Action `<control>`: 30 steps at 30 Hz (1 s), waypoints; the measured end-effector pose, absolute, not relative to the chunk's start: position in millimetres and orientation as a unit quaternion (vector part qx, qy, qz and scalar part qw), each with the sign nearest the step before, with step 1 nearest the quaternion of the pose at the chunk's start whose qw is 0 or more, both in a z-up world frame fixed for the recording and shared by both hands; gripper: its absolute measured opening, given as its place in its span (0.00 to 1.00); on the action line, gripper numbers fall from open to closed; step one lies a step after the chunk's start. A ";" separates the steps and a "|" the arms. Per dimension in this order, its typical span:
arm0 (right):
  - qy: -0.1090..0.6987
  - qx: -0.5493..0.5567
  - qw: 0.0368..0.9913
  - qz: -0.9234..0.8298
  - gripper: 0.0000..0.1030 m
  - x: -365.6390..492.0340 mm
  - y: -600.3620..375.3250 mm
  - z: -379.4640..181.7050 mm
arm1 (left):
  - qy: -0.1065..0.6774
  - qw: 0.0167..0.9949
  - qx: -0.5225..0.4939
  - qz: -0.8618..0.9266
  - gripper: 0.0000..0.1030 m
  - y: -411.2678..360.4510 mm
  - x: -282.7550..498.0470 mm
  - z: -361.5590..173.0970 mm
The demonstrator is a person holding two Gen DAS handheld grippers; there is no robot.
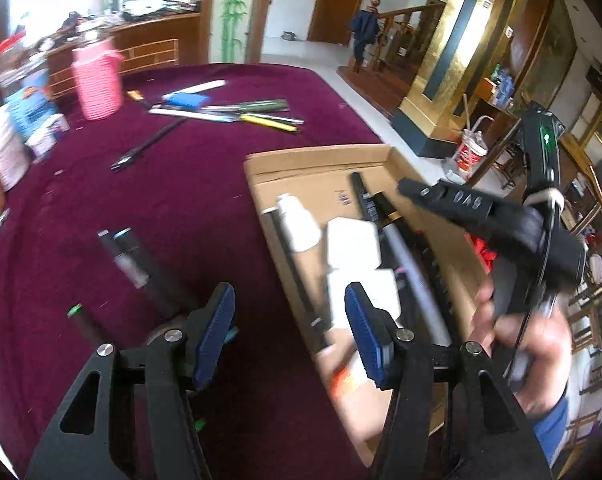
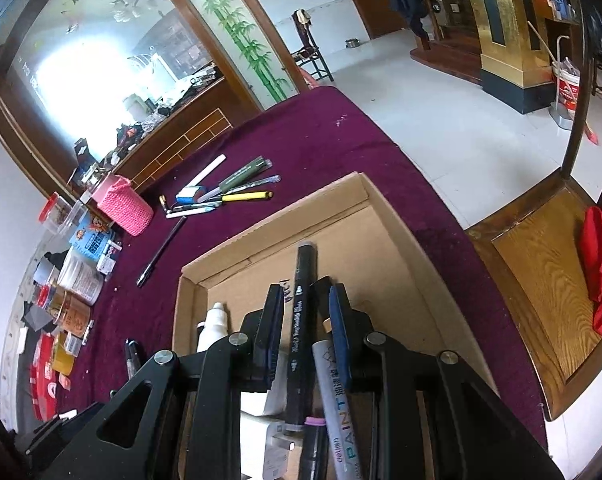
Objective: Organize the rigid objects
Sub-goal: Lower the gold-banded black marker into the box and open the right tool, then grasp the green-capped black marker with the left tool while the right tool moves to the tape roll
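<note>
A shallow cardboard box (image 1: pixel 321 168) (image 2: pixel 385 208) lies on the maroon tablecloth. It holds a white dropper bottle (image 1: pixel 297 222) (image 2: pixel 215 326), white blocks (image 1: pixel 353 254), a black marker (image 2: pixel 301 320) and a silver paint pen (image 2: pixel 335 396). My left gripper (image 1: pixel 291 320) is open and empty above the box's left edge. Dark markers (image 1: pixel 135 264) lie on the cloth left of it. My right gripper (image 2: pixel 305 330) is open above the box, its fingers on either side of the black marker without clamping it. Its body (image 1: pixel 481 212) shows in the left wrist view.
More pens and a blue eraser (image 1: pixel 221 110) (image 2: pixel 225 194) lie further back, with a loose black pen (image 1: pixel 149 146) (image 2: pixel 161 250). A pink knitted holder (image 1: pixel 97 82) (image 2: pixel 125 204) and jars and cartons (image 2: pixel 77 276) crowd the left side. A wooden chair (image 2: pixel 541 280) stands right of the table.
</note>
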State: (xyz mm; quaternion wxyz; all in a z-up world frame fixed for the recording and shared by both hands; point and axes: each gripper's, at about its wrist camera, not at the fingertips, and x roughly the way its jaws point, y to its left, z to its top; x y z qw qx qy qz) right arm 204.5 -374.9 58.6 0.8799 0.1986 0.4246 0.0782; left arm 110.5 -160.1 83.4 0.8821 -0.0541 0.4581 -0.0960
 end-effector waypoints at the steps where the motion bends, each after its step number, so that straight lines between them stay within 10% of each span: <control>1: 0.423 0.196 0.881 0.083 0.20 203.5 -372.3 59.7 | 0.457 0.883 -0.057 -0.088 0.54 -151.1 105.5 82.2; 22: 0.410 0.181 0.888 0.105 0.20 195.7 -358.4 65.9 | 0.510 0.838 -0.183 0.068 0.54 -40.6 114.3 8.5; 26: 0.390 0.169 0.895 0.137 0.23 190.1 -348.7 74.4 | 0.509 0.848 -0.126 0.068 0.26 -41.9 107.8 8.6; 30: 0.377 0.119 0.898 0.194 0.40 178.3 -313.9 83.4 | 0.511 0.854 -0.084 0.053 0.18 -30.5 88.1 7.8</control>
